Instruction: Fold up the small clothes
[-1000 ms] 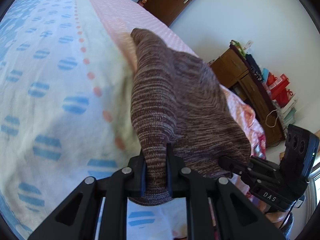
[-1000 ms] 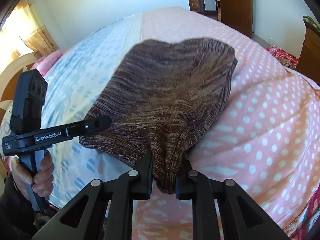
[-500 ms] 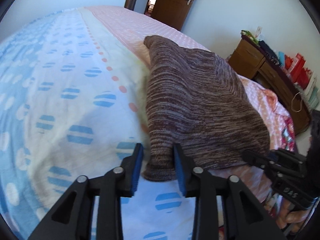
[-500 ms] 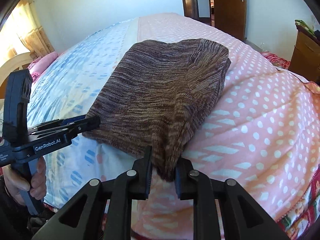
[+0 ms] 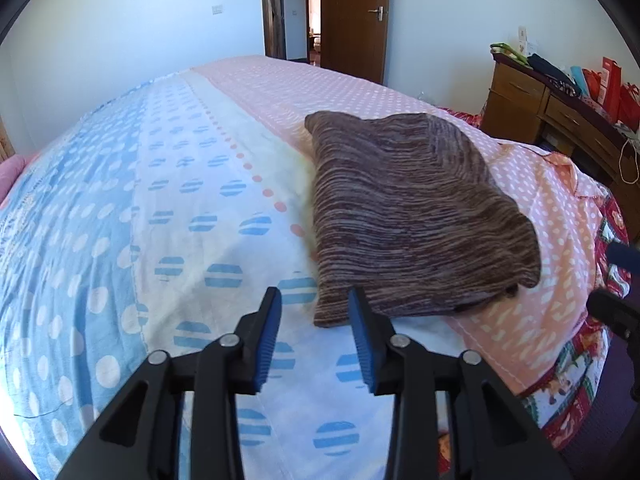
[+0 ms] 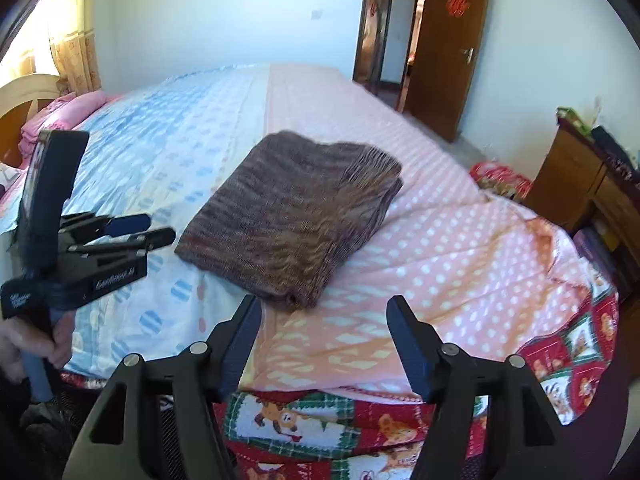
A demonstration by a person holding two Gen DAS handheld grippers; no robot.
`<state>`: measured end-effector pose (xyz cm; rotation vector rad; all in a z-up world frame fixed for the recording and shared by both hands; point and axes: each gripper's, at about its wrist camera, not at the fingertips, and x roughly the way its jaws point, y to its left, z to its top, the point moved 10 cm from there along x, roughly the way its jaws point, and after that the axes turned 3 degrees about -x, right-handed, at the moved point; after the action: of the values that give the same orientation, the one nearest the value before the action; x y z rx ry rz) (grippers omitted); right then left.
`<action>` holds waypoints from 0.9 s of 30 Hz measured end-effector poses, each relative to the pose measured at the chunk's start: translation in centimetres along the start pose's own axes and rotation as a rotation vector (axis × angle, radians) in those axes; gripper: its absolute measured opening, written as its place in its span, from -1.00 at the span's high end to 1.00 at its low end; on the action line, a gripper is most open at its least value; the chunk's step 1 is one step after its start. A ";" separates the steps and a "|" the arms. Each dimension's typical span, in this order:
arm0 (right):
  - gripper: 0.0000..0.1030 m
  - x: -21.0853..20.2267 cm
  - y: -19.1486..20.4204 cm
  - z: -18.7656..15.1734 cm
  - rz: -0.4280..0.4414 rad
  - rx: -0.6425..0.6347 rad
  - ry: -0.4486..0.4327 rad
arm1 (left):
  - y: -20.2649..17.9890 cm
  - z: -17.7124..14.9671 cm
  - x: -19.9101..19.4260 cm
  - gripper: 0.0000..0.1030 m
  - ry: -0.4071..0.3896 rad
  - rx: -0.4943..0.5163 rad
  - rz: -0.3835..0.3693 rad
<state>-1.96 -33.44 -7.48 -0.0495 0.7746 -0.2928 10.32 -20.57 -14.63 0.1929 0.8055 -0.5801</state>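
Note:
A brown striped knit garment (image 5: 408,216) lies folded flat on the bed, also in the right wrist view (image 6: 296,216). My left gripper (image 5: 316,300) is open and empty, its fingertips just short of the garment's near left corner. It also shows from the side in the right wrist view (image 6: 152,230). My right gripper (image 6: 322,308) is wide open and empty, pulled back from the garment's near right corner, over the bed's front edge. Part of the right gripper shows at the right border of the left wrist view (image 5: 620,280).
The bed has a blue-and-white spotted sheet (image 5: 120,220) on the left and a pink dotted cover (image 6: 460,248) on the right. A red patterned quilt (image 6: 560,352) hangs at the front edge. A wooden dresser (image 5: 560,120) stands to the right. Pink pillows (image 6: 60,116) lie far left.
Both grippers let go of the garment's near corners, opened and drew back. The garment was lowered from held-up to lying flat on the bed.

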 end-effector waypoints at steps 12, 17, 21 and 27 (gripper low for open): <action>-0.29 -3.1 -0.5 1.3 -0.095 -0.058 -0.031 | -3.6 -2.3 -2.6 -0.13 0.066 0.020 -0.077; -0.29 -5.6 -1.1 1.3 -0.154 -0.103 -0.073 | -4.7 -1.8 -4.7 -0.13 0.016 0.051 -0.062; -0.29 -8.4 -1.7 2.7 -0.205 -0.111 -0.179 | -4.4 0.1 -7.8 -0.34 -0.107 0.049 -0.033; -0.54 -13.3 -1.4 5.2 -0.205 -0.056 -0.397 | -2.6 4.0 -14.0 -0.89 -0.372 0.041 0.101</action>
<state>-7.72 -31.42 5.51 -0.2343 0.3823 -0.4402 3.65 -18.39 -1.60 0.1561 0.4213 -0.5172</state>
